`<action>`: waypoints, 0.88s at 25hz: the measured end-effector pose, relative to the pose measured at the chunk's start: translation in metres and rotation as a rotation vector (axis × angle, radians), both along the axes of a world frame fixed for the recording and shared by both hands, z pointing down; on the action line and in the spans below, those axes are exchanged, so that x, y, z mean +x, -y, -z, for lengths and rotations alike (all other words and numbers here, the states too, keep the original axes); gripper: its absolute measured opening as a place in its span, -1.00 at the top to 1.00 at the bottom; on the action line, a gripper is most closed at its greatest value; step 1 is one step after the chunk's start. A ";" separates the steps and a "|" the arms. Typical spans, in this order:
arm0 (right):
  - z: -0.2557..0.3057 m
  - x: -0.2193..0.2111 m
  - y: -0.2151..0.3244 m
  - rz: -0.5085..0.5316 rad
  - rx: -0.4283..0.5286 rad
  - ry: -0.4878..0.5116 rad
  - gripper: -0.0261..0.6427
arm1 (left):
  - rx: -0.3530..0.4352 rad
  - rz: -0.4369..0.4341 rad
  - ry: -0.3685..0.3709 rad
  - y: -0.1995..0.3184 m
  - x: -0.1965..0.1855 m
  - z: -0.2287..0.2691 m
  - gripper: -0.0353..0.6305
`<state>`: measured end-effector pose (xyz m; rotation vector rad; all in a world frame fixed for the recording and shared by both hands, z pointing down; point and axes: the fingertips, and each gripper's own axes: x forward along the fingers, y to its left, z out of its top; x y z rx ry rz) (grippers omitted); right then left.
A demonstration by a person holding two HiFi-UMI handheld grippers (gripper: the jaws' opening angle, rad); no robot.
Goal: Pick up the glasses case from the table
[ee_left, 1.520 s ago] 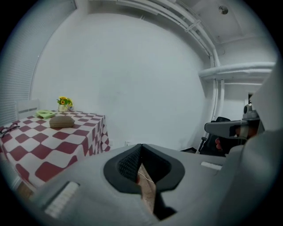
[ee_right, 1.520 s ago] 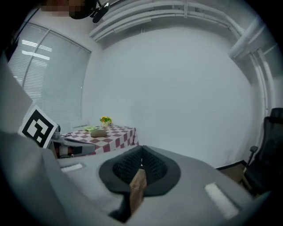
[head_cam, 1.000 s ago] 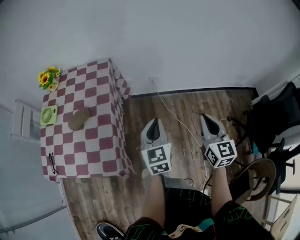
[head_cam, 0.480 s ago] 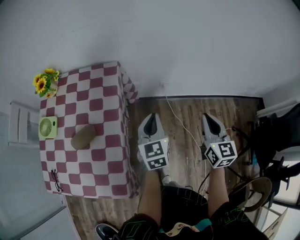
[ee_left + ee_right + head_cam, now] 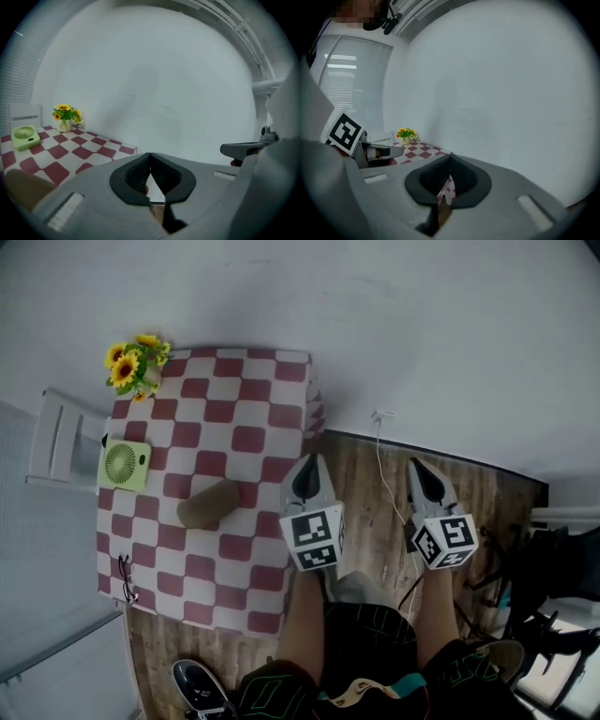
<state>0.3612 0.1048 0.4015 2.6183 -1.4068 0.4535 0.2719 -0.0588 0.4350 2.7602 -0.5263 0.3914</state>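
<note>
1 table (image 5: 246, 439) under a red-and-white checked cloth stands against the white wall, and 4 things lie on it. The 1 glasses case (image 5: 208, 504), brown and rounded, lies at a slant near the middle of the cloth; in the left gripper view it shows as a brown blur at the lower left (image 5: 22, 187). Just left of it is 1 small green fan (image 5: 125, 465), lying flat. 1 bunch of sunflowers (image 5: 137, 360) in a little pot stands at the far left corner. 1 pair of black glasses (image 5: 125, 579) lies at the near left edge, well apart from the case.

The person holds 2 grippers, each carrying 1 marker cube. The left gripper (image 5: 313, 463) hovers over the table's right edge, near the case but not touching it; its jaws are pressed together with nothing between them (image 5: 150, 157). The right gripper (image 5: 416, 467) hangs over the wooden floor (image 5: 361, 521), well right of the table, its jaws likewise closed and empty (image 5: 449, 161). 1 white cable (image 5: 380, 460) trails across the floor between the 2 grippers.
</note>
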 end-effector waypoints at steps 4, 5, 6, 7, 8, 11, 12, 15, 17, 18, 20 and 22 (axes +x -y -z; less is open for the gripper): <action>-0.007 -0.020 0.069 0.153 -0.019 0.009 0.92 | -0.008 0.128 0.014 0.055 -0.032 -0.005 0.86; -0.006 -0.024 0.085 0.187 -0.020 0.009 0.92 | -0.010 0.161 0.014 0.067 -0.040 -0.005 0.86; -0.005 -0.027 0.099 0.218 -0.021 0.009 0.92 | -0.014 0.194 0.013 0.078 -0.048 -0.005 0.86; -0.004 -0.030 0.114 0.250 -0.022 0.010 0.92 | -0.020 0.229 0.013 0.089 -0.057 -0.006 0.86; -0.004 -0.034 0.128 0.286 -0.025 0.012 0.92 | -0.026 0.267 0.017 0.099 -0.067 -0.008 0.86; -0.012 -0.050 0.176 0.412 -0.035 0.029 0.92 | -0.023 0.390 0.038 0.129 -0.100 -0.012 0.86; -0.017 -0.056 0.192 0.455 -0.038 0.038 0.92 | -0.024 0.433 0.045 0.139 -0.112 -0.015 0.86; -0.029 -0.083 0.239 0.588 -0.050 0.065 0.92 | -0.032 0.565 0.077 0.163 -0.153 -0.026 0.86; -0.037 -0.104 0.269 0.682 -0.061 0.077 0.92 | -0.038 0.658 0.106 0.177 -0.184 -0.034 0.86; -0.041 -0.114 0.284 0.730 -0.067 0.082 0.92 | -0.040 0.706 0.118 0.182 -0.199 -0.037 0.86; -0.051 -0.135 0.309 0.827 -0.083 0.100 0.92 | -0.052 0.813 0.120 0.186 -0.228 -0.044 0.86; -0.063 -0.159 0.325 0.924 -0.105 0.122 0.92 | -0.083 0.925 0.107 0.184 -0.255 -0.053 0.86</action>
